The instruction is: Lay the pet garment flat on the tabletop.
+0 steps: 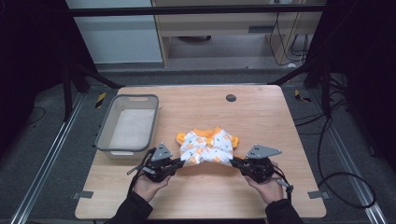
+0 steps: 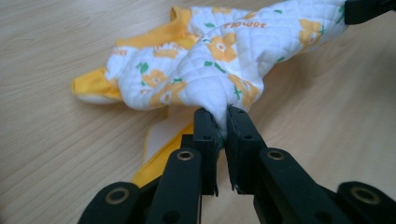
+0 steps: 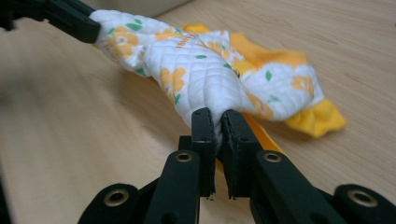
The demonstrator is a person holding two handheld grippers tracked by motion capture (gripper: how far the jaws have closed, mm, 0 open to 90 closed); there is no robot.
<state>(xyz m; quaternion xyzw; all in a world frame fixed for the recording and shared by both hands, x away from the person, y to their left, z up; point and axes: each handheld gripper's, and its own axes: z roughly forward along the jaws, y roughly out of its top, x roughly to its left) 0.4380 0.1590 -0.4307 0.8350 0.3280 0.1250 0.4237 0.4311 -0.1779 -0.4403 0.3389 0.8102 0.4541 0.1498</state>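
White quilted cloth with orange flowers and yellow trim near the wooden bench's middle, left gripper pinching one end, right gripper pinching the other, grey plastic bin by the left edge

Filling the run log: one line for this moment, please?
left gripper: shut on quilted garment | right gripper: shut on quilted garment | grey bin: beside it

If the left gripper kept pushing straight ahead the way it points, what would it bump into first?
The left gripper is already shut on the flowered garment, so it would push into that cloth first; beyond it, probably the right gripper.
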